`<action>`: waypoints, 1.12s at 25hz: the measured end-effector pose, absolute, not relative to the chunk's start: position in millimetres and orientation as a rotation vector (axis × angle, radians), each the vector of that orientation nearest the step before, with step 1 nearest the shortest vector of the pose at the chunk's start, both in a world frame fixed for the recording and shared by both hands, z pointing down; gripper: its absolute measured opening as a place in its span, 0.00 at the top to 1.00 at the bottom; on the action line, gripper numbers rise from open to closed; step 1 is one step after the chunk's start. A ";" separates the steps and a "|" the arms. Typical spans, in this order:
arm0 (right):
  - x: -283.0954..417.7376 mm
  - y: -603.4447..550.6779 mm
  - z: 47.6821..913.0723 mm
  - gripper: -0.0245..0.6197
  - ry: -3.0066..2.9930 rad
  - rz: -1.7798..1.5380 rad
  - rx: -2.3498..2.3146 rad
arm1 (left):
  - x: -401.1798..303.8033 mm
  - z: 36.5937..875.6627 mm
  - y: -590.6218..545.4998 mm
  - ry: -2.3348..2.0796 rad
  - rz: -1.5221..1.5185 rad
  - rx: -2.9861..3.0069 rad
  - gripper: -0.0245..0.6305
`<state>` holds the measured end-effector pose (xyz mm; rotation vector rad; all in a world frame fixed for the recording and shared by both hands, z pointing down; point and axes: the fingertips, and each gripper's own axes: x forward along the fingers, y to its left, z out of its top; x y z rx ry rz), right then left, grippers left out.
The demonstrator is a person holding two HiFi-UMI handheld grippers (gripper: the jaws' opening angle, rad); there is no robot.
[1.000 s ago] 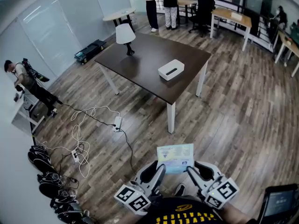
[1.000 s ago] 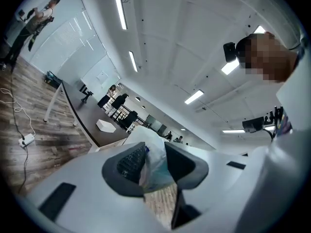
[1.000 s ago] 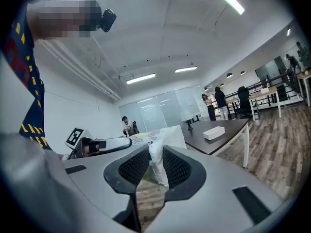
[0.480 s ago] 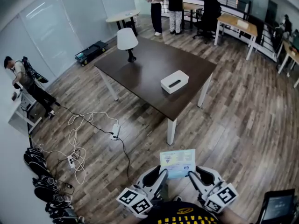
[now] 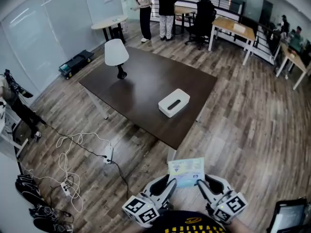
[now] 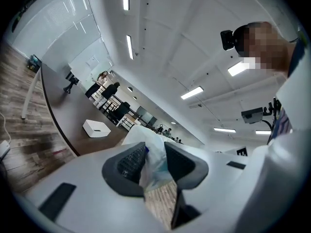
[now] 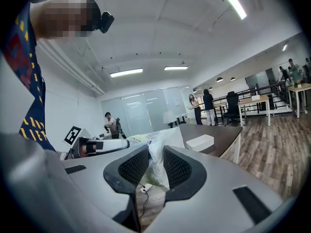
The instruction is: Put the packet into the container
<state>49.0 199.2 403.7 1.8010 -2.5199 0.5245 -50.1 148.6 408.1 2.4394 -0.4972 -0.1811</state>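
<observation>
Nearer than a second ago, the white rectangular container (image 5: 174,102) sits by the dark brown desk's (image 5: 141,81) near-right edge, straight ahead of the pale flat printed packet (image 5: 185,171), whose near corners left gripper (image 5: 168,182) and right gripper (image 5: 200,183) both clamp, equally placed

You can read nothing here: the print on your packet (image 5: 185,171) and the yellow lettering on your shirt (image 5: 194,225) blur.

The packet (image 5: 186,171) is pale blue-green and white, the container (image 5: 173,102) white, the table (image 5: 138,84) dark brown.
</observation>
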 end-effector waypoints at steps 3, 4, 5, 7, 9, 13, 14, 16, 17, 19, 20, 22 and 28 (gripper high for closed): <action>48.8 171.7 405.1 0.81 -2.488 0.528 1.832 | -49.1 410.8 118.4 -0.458 -0.176 2.435 0.80; 49.5 163.9 406.7 0.81 -2.477 0.531 1.839 | -47.8 412.6 109.5 -0.447 -0.174 2.434 0.80; 50.4 157.1 408.8 0.81 -2.466 0.538 1.845 | -46.3 414.8 101.6 -0.439 -0.171 2.431 0.80; 53.2 146.7 412.2 0.81 -2.449 0.558 1.851 | -42.8 417.4 89.4 -0.428 -0.170 2.424 0.80; 59.4 137.7 412.9 0.81 -2.439 0.567 1.853 | -36.7 417.5 79.7 -0.422 -0.172 2.418 0.80; 78.8 113.1 413.4 0.81 -2.451 0.571 1.836 | -18.4 417.9 57.6 -0.436 -0.166 2.411 0.80; 83.7 105.6 414.4 0.81 -2.462 0.574 1.822 | -14.2 417.9 51.4 -0.448 -0.165 2.410 0.80; 93.4 88.8 417.8 0.81 -2.488 0.580 1.783 | -6.2 418.4 37.4 -0.483 -0.165 2.408 0.80; 98.6 79.7 419.7 0.81 -2.502 0.582 1.760 | -1.9 418.9 30.0 -0.506 -0.165 2.405 0.80; 111.5 61.0 421.0 0.81 -2.533 0.583 1.716 | 9.5 419.5 15.8 -0.552 -0.164 2.397 0.80; 119.8 51.5 420.1 0.81 -2.550 0.579 1.694 | 17.0 419.8 9.5 -0.573 -0.166 2.395 0.80; 138.6 33.1 417.5 0.81 -2.584 0.564 1.650 | 34.4 421.9 -1.7 -0.609 -0.171 2.396 0.80; 185.4 -11.0 415.1 0.81 -2.662 0.525 1.472 | 78.9 421.3 -29.9 -0.723 -0.166 2.381 0.80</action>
